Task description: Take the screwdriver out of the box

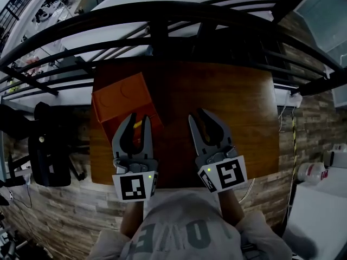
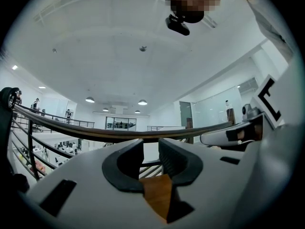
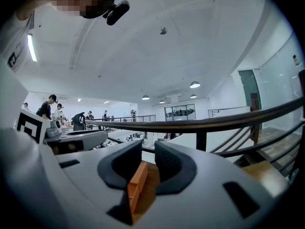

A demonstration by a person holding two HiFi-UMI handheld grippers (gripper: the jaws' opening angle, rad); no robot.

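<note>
An orange box (image 1: 122,96) with its lid down stands on the left part of the wooden table (image 1: 227,102). No screwdriver shows in any view. My left gripper (image 1: 138,118) hovers at the box's near right corner. Its jaws are a narrow gap apart with nothing between them (image 2: 151,149). A small yellow streak shows between its fingers in the head view; I cannot tell what it is. My right gripper (image 1: 197,115) hangs over the table's middle, to the right of the box, jaws likewise narrowly apart and empty (image 3: 148,151). An edge of the orange box (image 3: 137,182) shows below its jaws.
A black curved railing (image 1: 179,15) runs just beyond the table's far edge. A black chair (image 1: 49,150) stands on the stone-patterned floor to the left. White containers (image 1: 314,172) sit at the right. People stand far off in the hall beyond.
</note>
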